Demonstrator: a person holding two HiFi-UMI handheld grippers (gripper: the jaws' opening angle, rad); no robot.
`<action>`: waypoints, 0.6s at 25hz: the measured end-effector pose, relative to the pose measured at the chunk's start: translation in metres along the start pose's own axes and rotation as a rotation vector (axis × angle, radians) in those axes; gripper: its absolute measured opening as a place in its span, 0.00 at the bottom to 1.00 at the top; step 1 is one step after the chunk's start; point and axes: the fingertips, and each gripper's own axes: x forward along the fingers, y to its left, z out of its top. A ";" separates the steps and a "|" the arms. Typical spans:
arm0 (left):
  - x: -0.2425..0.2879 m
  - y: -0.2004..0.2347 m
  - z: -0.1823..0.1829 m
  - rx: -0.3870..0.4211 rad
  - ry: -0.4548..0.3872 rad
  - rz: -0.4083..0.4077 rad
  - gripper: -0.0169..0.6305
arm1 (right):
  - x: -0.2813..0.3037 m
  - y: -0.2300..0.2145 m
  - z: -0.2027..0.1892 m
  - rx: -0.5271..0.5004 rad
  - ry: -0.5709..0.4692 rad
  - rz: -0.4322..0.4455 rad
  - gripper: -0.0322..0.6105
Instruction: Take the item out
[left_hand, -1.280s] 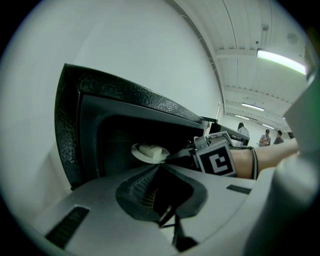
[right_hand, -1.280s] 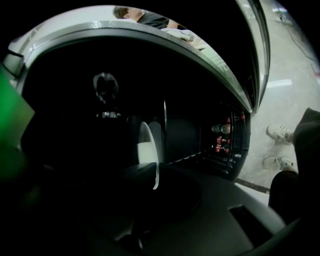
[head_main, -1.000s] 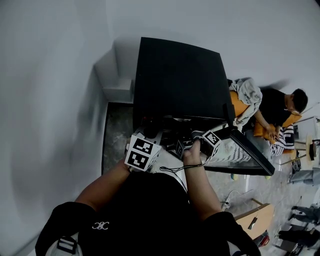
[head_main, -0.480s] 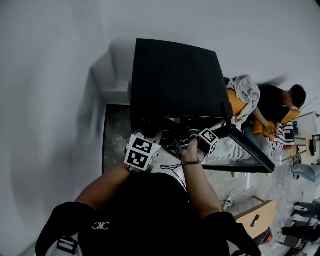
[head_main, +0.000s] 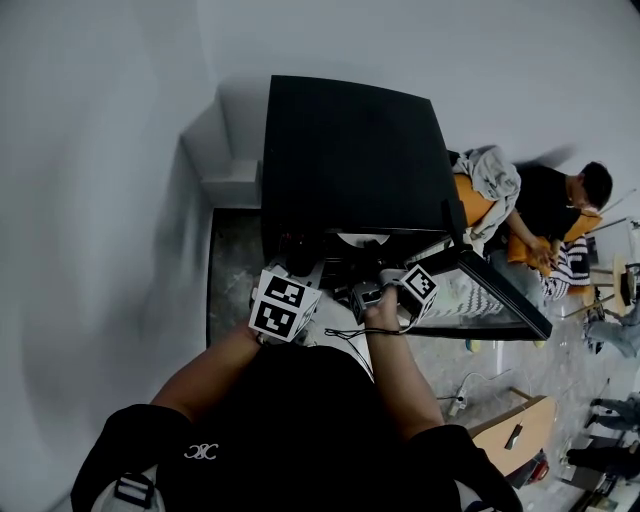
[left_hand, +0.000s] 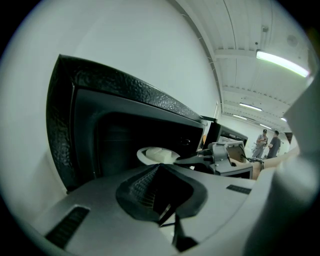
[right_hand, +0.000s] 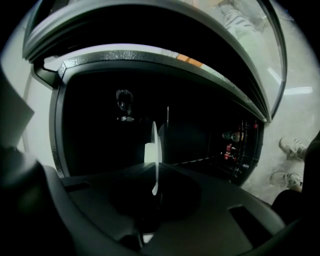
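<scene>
Plate (left_hand: 156, 155) inside black oven (head_main: 350, 150), door (head_main: 495, 295) open

Top (head_main: 290, 420): black, short sleeves, small white logo (head_main: 201, 451)
Gripper cubes (head_main: 284, 304): white, black square markers
Cable (head_main: 352, 338): thin, black

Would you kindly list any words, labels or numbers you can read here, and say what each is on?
No readable text.
White emblem on the person's black top: too small to read.
Orange label on the oven: blurred.
Marker cubes: square patterns, no letters.
</scene>
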 end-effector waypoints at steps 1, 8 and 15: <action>0.000 0.000 -0.001 0.000 0.001 0.000 0.04 | -0.004 0.000 0.000 -0.007 -0.002 0.000 0.09; -0.001 -0.001 -0.003 0.003 0.014 0.008 0.04 | -0.045 -0.001 -0.004 -0.008 0.000 0.022 0.09; -0.003 0.001 -0.005 0.001 0.005 0.017 0.04 | -0.084 0.011 -0.007 -0.034 0.020 0.057 0.09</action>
